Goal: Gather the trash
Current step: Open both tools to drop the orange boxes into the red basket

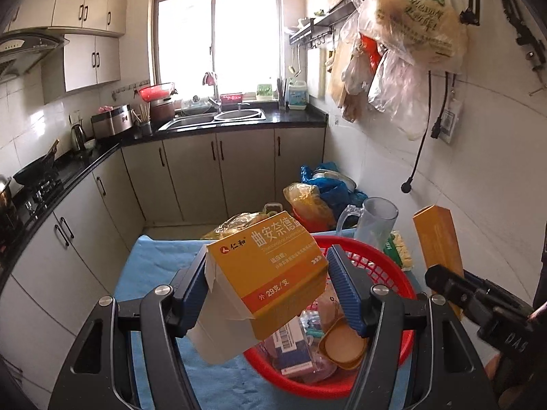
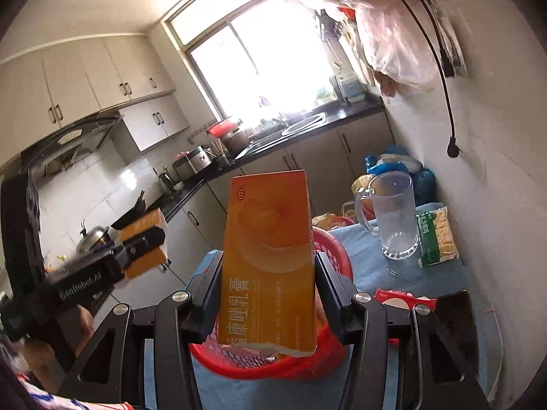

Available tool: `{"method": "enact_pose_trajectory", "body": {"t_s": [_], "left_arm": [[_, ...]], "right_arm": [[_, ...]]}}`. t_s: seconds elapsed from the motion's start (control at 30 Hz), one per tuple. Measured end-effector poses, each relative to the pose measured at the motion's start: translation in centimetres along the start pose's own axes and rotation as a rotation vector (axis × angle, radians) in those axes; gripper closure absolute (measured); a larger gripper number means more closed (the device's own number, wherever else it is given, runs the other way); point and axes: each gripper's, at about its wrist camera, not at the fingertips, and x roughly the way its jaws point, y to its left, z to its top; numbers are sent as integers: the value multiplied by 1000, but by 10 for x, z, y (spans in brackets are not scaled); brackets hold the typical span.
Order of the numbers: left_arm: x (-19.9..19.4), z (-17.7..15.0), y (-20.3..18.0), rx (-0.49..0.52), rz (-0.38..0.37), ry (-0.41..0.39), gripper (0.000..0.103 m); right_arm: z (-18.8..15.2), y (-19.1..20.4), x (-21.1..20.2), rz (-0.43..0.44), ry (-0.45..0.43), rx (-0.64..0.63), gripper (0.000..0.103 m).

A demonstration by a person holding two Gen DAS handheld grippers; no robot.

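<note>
Blue-clothed surface [image 1: 154, 266], red basket [image 1: 393, 273] on it, two cartons held above the basket.
Left hand-held gripper [image 1: 266, 287], jaws part-open, pads clamped on the tilted yellow medicine box [image 1: 270, 266] with a torn flap; right hand-held gripper [image 2: 268, 294] likewise clamps the upright orange ointment carton [image 2: 270, 239]. Judgement: centre each carton over the basket's opening, lower it near the wrappers [image 1: 301, 348] already inside, release one at a time, clear of the glass mug [image 2: 393, 212].
</note>
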Motion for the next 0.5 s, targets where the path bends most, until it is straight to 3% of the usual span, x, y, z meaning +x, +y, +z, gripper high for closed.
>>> {"method": "enact_pose_trajectory", "body": {"t_s": [0.5], "left_arm": [[46, -16, -11, 32, 54, 23, 37]], "right_arm": [[14, -45, 49, 91, 83, 189, 47]]}}
